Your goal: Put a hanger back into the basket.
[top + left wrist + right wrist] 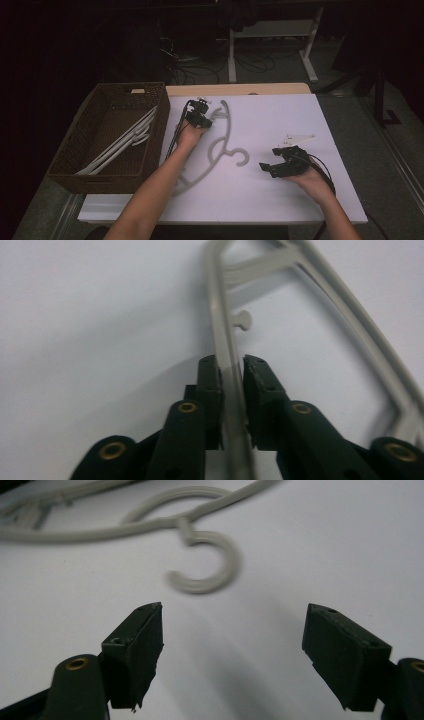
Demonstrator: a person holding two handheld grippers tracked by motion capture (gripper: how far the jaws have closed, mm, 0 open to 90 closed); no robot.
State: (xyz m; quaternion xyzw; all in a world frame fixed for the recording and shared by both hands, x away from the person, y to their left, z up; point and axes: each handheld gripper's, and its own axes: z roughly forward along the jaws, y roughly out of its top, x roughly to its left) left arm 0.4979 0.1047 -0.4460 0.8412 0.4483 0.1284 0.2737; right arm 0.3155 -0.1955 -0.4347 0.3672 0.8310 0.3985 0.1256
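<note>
A white rectangular tabletop (280,195) is seen from above, with a brown woven wicker basket (75,150) at its left edge. On it lies a pale grey plastic clothes hanger (223,145). In the left gripper view, the left claw (231,371) is clamped on the hanger's thin bar; the right claw (232,630) is held wide open near its hook.

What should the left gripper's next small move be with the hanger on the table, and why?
Probably lift it slightly. The left gripper has its pads on the grey hanger, which lies flat on the white table; the basket beside it already holds similar hangers.
</note>
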